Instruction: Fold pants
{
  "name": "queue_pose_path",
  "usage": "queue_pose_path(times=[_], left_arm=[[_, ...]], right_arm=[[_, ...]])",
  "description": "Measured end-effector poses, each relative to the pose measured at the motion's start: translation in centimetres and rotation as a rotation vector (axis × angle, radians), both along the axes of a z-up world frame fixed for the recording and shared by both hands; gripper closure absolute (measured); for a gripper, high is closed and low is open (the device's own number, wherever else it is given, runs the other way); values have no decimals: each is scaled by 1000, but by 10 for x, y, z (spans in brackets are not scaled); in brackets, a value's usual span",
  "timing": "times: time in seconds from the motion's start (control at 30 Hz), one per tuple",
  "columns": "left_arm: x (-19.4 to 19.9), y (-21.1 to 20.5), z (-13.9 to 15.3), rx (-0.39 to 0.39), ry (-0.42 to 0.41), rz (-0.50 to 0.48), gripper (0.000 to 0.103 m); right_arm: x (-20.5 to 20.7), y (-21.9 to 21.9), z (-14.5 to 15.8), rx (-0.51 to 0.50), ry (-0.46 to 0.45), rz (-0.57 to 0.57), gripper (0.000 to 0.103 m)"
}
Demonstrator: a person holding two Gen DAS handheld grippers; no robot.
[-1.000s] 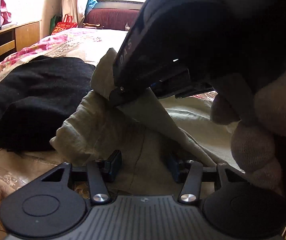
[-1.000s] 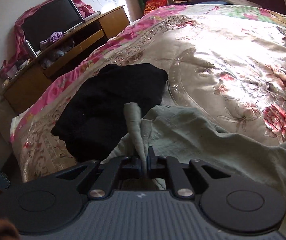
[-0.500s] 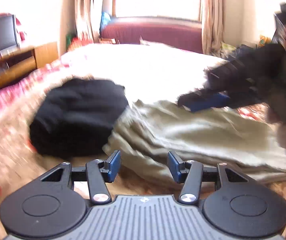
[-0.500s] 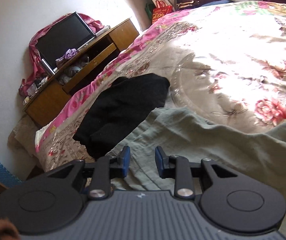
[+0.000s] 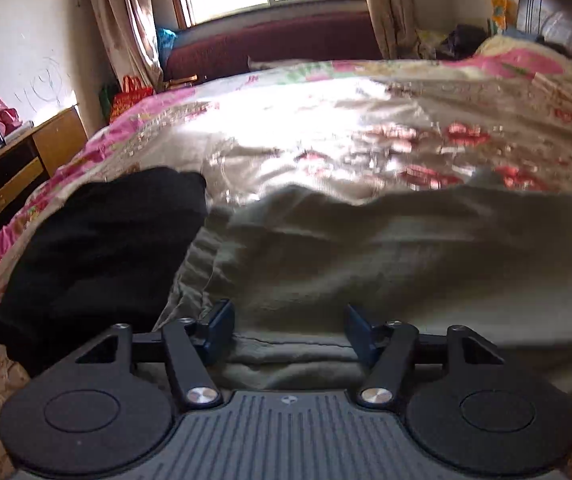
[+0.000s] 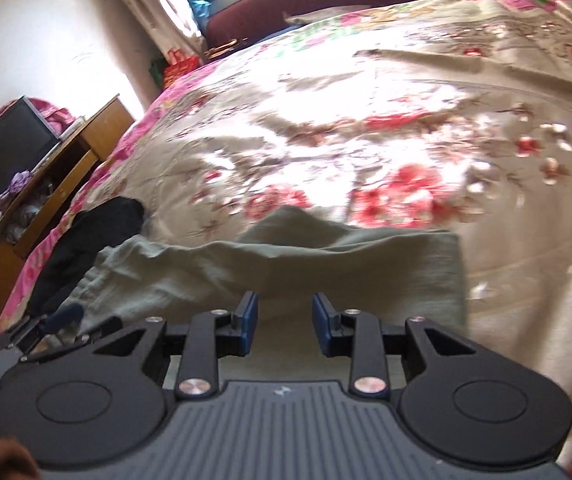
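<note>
Released since a second ago, pants [image 6: 286, 264] are being left on the floral bed [image 6: 366, 120], both the left gripper [image 5: 289, 330] and the right gripper [image 6: 285, 322] being held apart above them.

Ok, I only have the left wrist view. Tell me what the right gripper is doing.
Observer: The right gripper is open, with nothing between its fingers.
Operator: Give me what it points at.
Observer: The green pants, which lie spread right in front of it.
Operator: Describe their right end, it's cut off for me.
Observer: It ends in a straight edge lying on the floral bedspread.
</note>
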State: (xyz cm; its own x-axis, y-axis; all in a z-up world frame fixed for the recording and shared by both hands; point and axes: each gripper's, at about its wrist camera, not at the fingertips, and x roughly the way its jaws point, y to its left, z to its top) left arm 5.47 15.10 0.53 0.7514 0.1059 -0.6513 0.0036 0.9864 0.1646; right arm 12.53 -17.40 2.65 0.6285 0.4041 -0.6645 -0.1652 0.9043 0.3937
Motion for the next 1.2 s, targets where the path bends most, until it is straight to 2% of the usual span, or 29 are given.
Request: queue_pose_path(times=[0.07, 0.2, 0.4, 0.57, 0.63, 0.67, 0.73, 0.87, 0.97, 1.07, 1.13, 1.2], left_arm=[[-18, -9, -7, 39, -12, -25, 31], [-16, -17, -2, 75, 0, -27, 31], [-7, -24, -1, 123, 28, -31, 31], [-2, -29, -2, 145, 46, -27, 31], [0, -30, -1, 152, 56, -23, 31], [0, -31, 0, 157, 60, -22, 31], [0, -35, 2, 169, 68, -25, 31], [-7, -55, 8, 135, 99, -79, 31], [-19, -81, 10, 48, 118, -183, 30], [-28, -107, 11, -25, 138, -276, 29], [-33, -124, 14, 19, 121, -309, 29], [-36, -131, 20, 61, 107, -325, 30]], right_arm=[[4, -27, -12, 6, 46, -71, 69], [8, -59, -38, 107, 143, -130, 69], [-3, -78, -55, 327, 190, -61, 59], [8, -71, -77, 507, 263, 0, 59], [17, -69, -86, 544, 270, -30, 75], [22, -69, -92, 557, 300, -64, 97], [22, -75, -94, 605, 310, -89, 99], [2, -103, -71, 563, 242, -90, 100], [-16, -138, -57, 438, 221, -140, 100], [-25, -173, -54, 312, 227, -243, 98], [-28, -183, -49, 269, 255, -255, 91], [-37, -183, -32, 182, 194, -263, 91]])
